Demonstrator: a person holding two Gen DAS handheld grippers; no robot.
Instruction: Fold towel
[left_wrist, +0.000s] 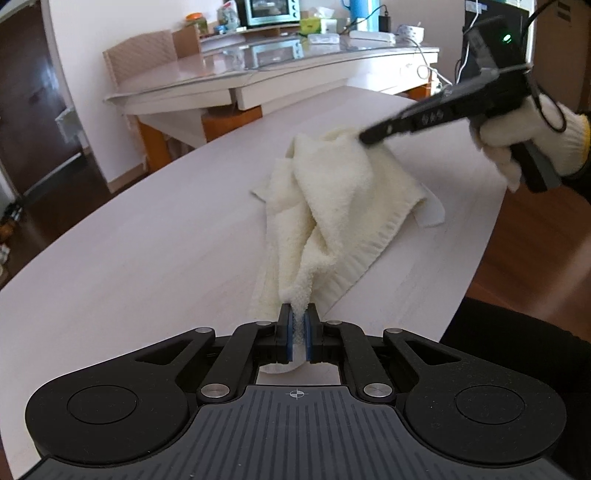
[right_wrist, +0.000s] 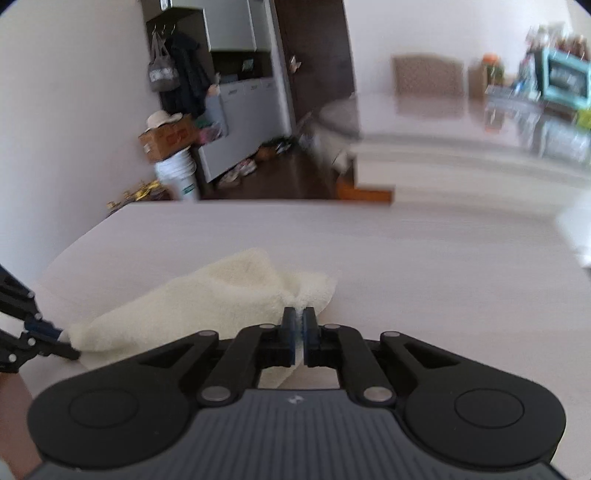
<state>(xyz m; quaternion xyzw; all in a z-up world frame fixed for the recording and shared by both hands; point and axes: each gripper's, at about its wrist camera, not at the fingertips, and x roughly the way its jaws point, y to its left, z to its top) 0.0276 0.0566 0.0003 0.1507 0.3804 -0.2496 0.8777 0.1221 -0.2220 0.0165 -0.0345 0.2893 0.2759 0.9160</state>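
The cream terry towel (left_wrist: 332, 206) lies bunched on the pale wooden table (left_wrist: 147, 258), stretched between the left gripper (left_wrist: 299, 325) and right gripper (right_wrist: 299, 325), each pinching a corner.

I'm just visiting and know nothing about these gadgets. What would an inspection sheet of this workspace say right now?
Surface: pale wood-grain table, bare around the towel.
Job's things: cream towel, crumpled, partly lifted, not yet folded.
Clutter: nothing seen on this table.
Grippers: left gripper shut on one towel edge; right gripper shut on another; gloved hand holds the right one.
Cables: black cable loops at the right gripper.
Surroundings: second table with oven; chair; box, bucket.
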